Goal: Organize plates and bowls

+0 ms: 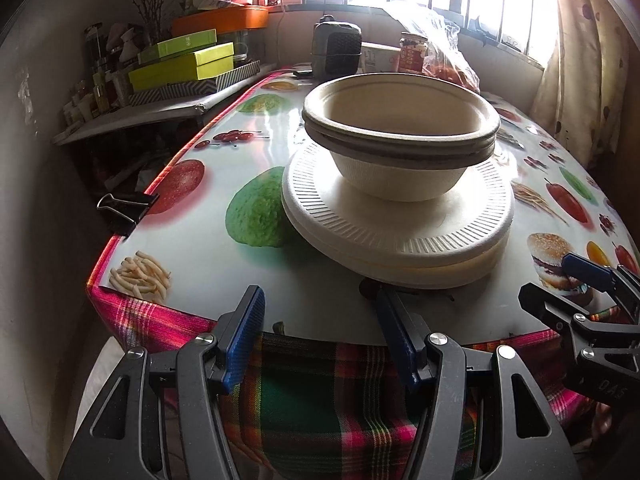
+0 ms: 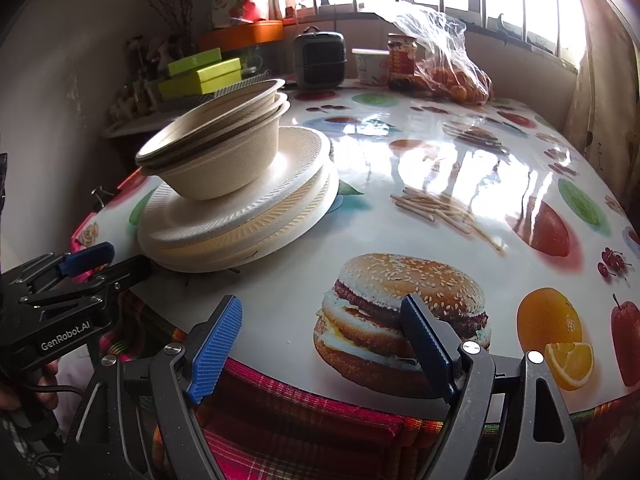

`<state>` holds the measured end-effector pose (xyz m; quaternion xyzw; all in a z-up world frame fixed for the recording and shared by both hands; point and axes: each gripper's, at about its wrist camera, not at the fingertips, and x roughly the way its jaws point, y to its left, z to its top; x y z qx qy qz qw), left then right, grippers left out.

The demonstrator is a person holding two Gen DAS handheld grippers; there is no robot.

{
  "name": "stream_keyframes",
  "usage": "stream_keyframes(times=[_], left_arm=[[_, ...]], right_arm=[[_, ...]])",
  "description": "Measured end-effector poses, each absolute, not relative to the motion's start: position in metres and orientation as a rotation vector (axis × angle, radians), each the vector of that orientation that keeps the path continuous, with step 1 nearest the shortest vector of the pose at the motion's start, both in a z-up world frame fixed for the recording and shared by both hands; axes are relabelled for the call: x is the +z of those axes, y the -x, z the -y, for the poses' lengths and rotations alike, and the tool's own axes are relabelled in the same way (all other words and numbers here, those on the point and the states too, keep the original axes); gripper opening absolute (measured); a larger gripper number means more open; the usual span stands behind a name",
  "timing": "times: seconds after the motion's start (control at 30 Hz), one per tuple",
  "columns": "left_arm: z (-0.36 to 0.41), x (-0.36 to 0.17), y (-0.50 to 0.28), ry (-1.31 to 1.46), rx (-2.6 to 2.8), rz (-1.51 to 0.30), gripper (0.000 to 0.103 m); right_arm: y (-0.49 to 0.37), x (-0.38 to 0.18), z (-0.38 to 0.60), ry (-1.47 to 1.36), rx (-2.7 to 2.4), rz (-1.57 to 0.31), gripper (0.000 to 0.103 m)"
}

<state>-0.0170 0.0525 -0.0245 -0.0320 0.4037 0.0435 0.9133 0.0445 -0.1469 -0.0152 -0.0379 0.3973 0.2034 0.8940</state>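
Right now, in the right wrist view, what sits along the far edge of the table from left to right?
Small grey heater → white cup → red-labelled jar → clear bag of oranges.

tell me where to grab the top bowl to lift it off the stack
Grip the top bowl by its rolled rim, at the near edge facing the left gripper, one finger inside and one outside. The rim flares out above the nested bowls beneath, so it is likely the only part free to pinch; the wall is hidden inside them. The stack sits on plates and looks tilted in the right wrist view, so lift gently.
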Motion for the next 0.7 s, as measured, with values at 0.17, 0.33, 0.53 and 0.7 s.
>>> stream_keyframes(times=[0.17,0.33,0.53,0.7], left_arm=[[-0.0533,-0.0243,0.0163,0.067,0.092,-0.83,0.059],[-0.0544,-0.0242,0.0167,0.07,0.091,-0.829,0.059],[-0.0544,-0.0245,0.0168,0.069,0.092,-0.829,0.059],[-0.0546,-0.0245,0.0167,0.069,0.092,-0.828,0.059]], right_arm=[[-0.0452,-0.0151,0.1475,0.077,0.421,-0.824,0.082],[-0.0454,-0.0151,0.1479,0.076,0.422,-0.824,0.082],[-0.0453,-0.0151,0.1479,0.076,0.422,-0.824,0.083],[-0.0452,-0.0152,0.1477,0.077,0.422,-0.824,0.083]])
